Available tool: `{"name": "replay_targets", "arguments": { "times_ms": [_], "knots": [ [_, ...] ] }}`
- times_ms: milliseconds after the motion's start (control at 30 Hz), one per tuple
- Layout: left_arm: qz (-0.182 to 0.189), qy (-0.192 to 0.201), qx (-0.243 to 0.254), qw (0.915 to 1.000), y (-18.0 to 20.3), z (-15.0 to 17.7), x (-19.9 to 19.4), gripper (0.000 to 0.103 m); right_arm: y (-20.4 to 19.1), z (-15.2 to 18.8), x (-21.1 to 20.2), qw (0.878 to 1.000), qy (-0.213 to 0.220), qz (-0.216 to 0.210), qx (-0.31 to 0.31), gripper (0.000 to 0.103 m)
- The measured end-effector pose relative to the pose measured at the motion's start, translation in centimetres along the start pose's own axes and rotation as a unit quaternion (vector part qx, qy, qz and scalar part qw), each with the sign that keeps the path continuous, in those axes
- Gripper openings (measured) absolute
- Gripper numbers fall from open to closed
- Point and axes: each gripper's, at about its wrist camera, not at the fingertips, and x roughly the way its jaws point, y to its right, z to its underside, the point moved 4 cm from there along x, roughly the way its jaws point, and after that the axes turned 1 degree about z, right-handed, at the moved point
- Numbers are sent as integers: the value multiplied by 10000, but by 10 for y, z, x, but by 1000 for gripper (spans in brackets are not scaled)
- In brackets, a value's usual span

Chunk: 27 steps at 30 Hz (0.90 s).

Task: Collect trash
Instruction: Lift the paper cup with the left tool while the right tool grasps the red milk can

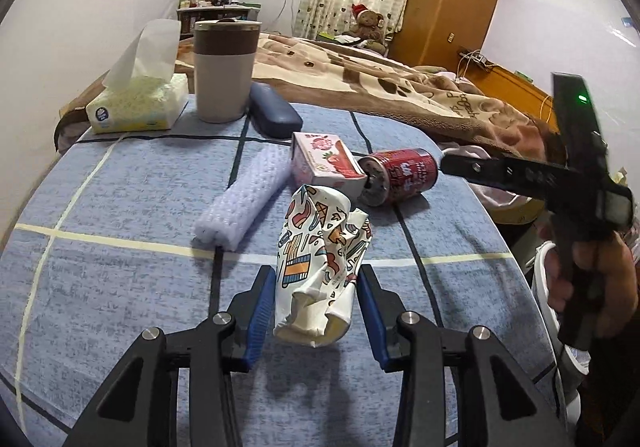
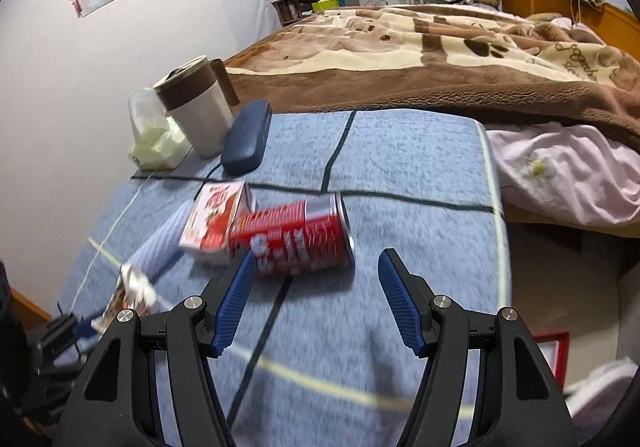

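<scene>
Jaws of the left gripper (image 1: 316,301) are closed in on a crumpled paper cup (image 1: 320,267), pinched at its lower half and seemingly lifted off the blue checked cloth (image 1: 120,207), toward the near edge of the desk. Jaws of the right gripper (image 2: 316,299) are spread wide, nothing held, hovering just short of a red can (image 2: 296,243) lying on its side mid-desk, touching a pink strawberry carton (image 2: 216,219). A white ribbed roll (image 1: 244,199) lies just beside the carton.

The cup is judged light, soft and already crushed; it will deform further, so a mid-body pinch suffices. The can is judged stiff, smooth and apt to roll; it is best taken across its barrel.

The right view is motion-blurred, so can lettering is unreadable. No trash bin can be confirmed; a white rim at the desk's right edge is cut off.
</scene>
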Motion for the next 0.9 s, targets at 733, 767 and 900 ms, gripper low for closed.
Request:
{"name": "replay_targets", "arguments": {
  "times_ms": [733, 767, 900],
  "knots": [
    [-174, -20, -343, 9993, -26, 13, -12, 42, -66, 33, -19, 9904, -497, -856, -968, 62],
    [-184, -22, -362, 9992, -28, 14, -13, 42, -66, 29, -24, 9916, -367, -753, -986, 62],
    [-187, -34, -397, 9990, -30, 15, -13, 42, -55, 12, -25, 9945, -22, -230, -1022, 62]
  ]
}}
